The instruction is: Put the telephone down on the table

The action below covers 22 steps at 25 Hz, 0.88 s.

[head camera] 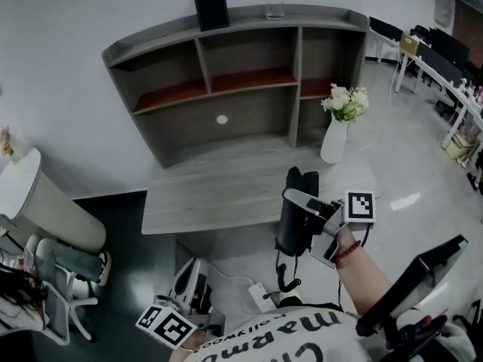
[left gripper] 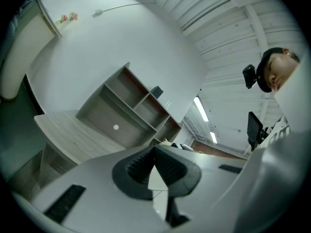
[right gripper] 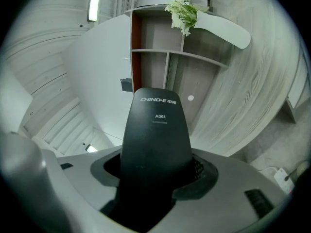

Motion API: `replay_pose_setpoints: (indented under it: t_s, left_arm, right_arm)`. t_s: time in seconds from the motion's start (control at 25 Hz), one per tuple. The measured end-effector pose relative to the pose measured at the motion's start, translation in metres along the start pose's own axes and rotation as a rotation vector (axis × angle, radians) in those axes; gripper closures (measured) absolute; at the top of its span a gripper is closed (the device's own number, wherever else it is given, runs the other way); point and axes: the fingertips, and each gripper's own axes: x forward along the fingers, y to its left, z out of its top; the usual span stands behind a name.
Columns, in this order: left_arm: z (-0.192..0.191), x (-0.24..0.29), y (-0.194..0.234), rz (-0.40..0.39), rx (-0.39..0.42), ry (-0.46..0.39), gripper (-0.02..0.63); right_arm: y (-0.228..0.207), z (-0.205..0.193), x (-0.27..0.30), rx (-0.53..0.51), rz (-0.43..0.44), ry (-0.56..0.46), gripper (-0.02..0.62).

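Observation:
The black telephone [head camera: 293, 221] hangs in the air just off the front right edge of the grey wooden table [head camera: 219, 194], its cord [head camera: 283, 277] dangling below. My right gripper [head camera: 306, 216] is shut on it. In the right gripper view the telephone [right gripper: 155, 135] fills the space between the jaws of the right gripper [right gripper: 155, 171], its printed end pointing toward the table [right gripper: 243, 96]. My left gripper [head camera: 190, 274] is low at the left, near my body. In its own view the left gripper [left gripper: 155, 152] has its jaws together with nothing between them.
A grey shelf unit [head camera: 241, 89] stands on the table's back, with a black box [head camera: 211, 10] on top. A white vase of flowers [head camera: 334, 138] stands at the table's right end. A power strip [head camera: 260, 296] lies on the floor. A chair [head camera: 45, 202] stands at the left.

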Motion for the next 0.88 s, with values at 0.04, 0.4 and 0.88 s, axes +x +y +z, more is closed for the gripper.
replay_pose_setpoints:
  t_s: [0.04,0.4,0.88]
  left_arm:
    - [0.000,0.005,0.001,0.011,0.001,-0.005,0.597]
    - [0.000,0.048,0.003,0.088,0.013,-0.041,0.597]
    - [-0.015,0.127,0.000,0.116,-0.022,-0.057,0.597]
  right_arm:
    - [-0.003,0.008,0.002,-0.005,-0.004,0.007,0.316]
    - [-0.028,0.056,0.030,0.028,-0.015,0.092,0.316]
    - [-0.056,0.118,0.038,0.029,-0.028,0.176,0.314]
